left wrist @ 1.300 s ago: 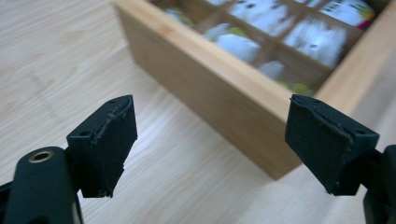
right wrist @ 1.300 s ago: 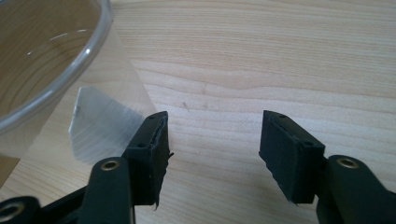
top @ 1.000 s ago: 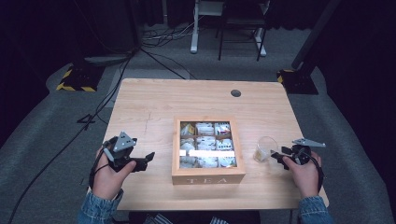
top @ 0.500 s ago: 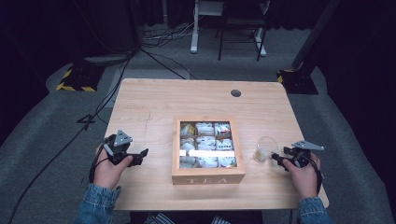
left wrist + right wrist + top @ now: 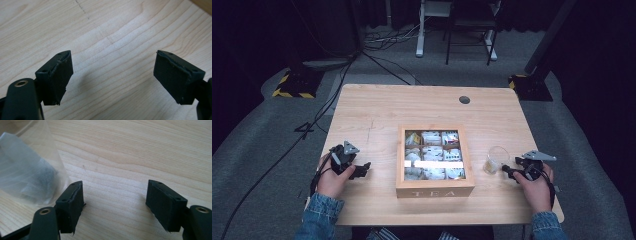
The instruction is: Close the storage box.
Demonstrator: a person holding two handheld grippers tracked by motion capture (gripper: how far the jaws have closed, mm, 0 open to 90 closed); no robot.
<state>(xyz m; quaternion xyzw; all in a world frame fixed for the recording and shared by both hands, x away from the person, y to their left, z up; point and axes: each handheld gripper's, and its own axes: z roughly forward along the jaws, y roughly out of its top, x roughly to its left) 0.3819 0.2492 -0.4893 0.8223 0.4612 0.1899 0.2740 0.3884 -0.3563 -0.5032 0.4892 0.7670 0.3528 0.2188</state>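
1. We see the desk (image 5: 377, 115), a pale wooden top, carrying a wooden tea box (image 5: 435, 186) at the middle of its near half, lid open, its compartments filled with wrapped tea bags. The word TEA on its front wall faces the near edge.
2. The glass cup (image 5: 496, 159) stands upright just right of the box, toward the desk's right edge, mouth up, so its long axis is vertical. In the right gripper view it holds a pale gauzy tea bag (image 5: 30, 177) with dark leaves showing through.
3. The right gripper (image 5: 509, 169) lies level just right of the cup, pointing at it; its jaws have just been opening and now stand spread with nothing between them, only bare wood.
4. The left gripper (image 5: 362, 170) rests low near the desk's left near corner, pointing toward the box, jaws spread and empty.
5. We judge the bag is already delivered into the cup and let go. What seems left is little: perhaps drawing both hands back or closing the box.
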